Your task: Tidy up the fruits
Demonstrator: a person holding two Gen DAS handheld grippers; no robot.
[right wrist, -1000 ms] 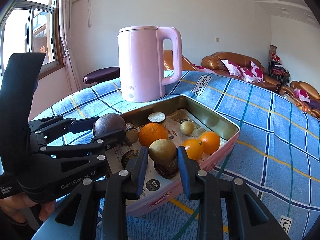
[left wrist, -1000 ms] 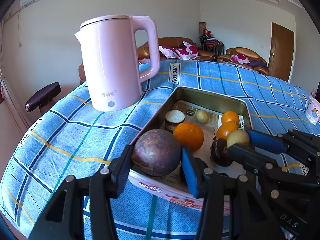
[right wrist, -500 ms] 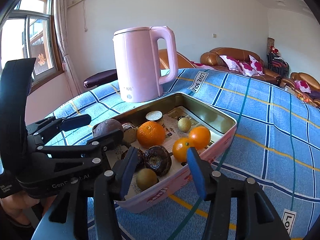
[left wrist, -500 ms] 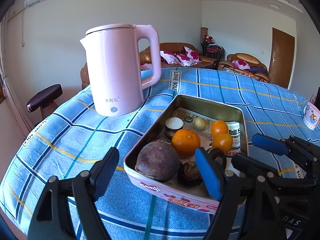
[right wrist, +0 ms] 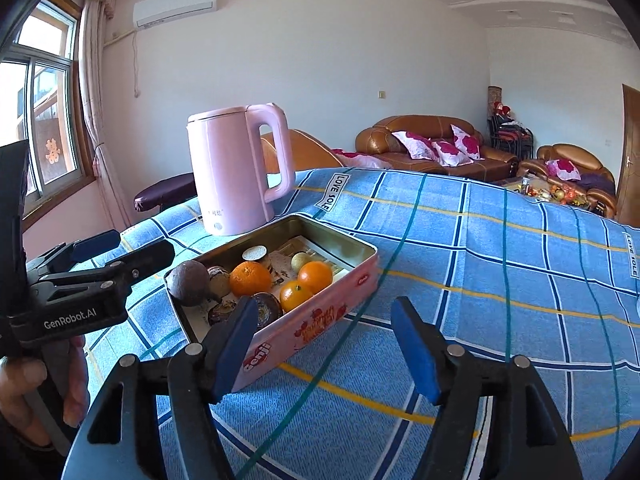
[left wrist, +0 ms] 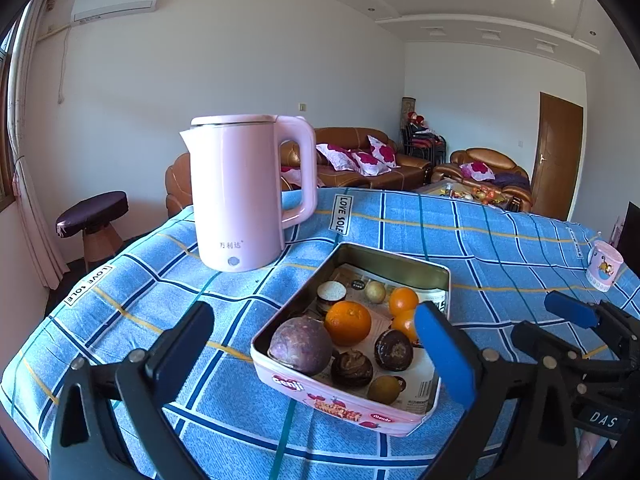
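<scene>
A pink tin (left wrist: 340, 404) on the blue checked tablecloth holds several fruits. In it lie a big purple fruit (left wrist: 300, 346), a large orange (left wrist: 347, 322), two small oranges (left wrist: 403, 301), dark wrinkled fruits (left wrist: 393, 350) and a small green-brown fruit (left wrist: 384, 389). My left gripper (left wrist: 314, 314) hangs back from the tin's near end, jaws opening wide, nothing between them. My right gripper (right wrist: 324, 312) is over the tin's (right wrist: 344, 304) near wall, jaws opening and empty. From this side the purple fruit (right wrist: 189, 283) and the orange (right wrist: 250, 279) show, but a finger hides the green-brown fruit.
A tall pink kettle (left wrist: 240, 192) stands on the cloth just behind the tin. A pink cup (left wrist: 604, 266) sits near the table's right edge. A stool (left wrist: 92, 212) and brown sofas lie beyond the table. A hand (right wrist: 24, 384) holds the left gripper's handle.
The left gripper let go of the purple fruit and the right one of the green-brown fruit; both fruits now lie in the tin. Both grippers drew back and up, jaws widening.
</scene>
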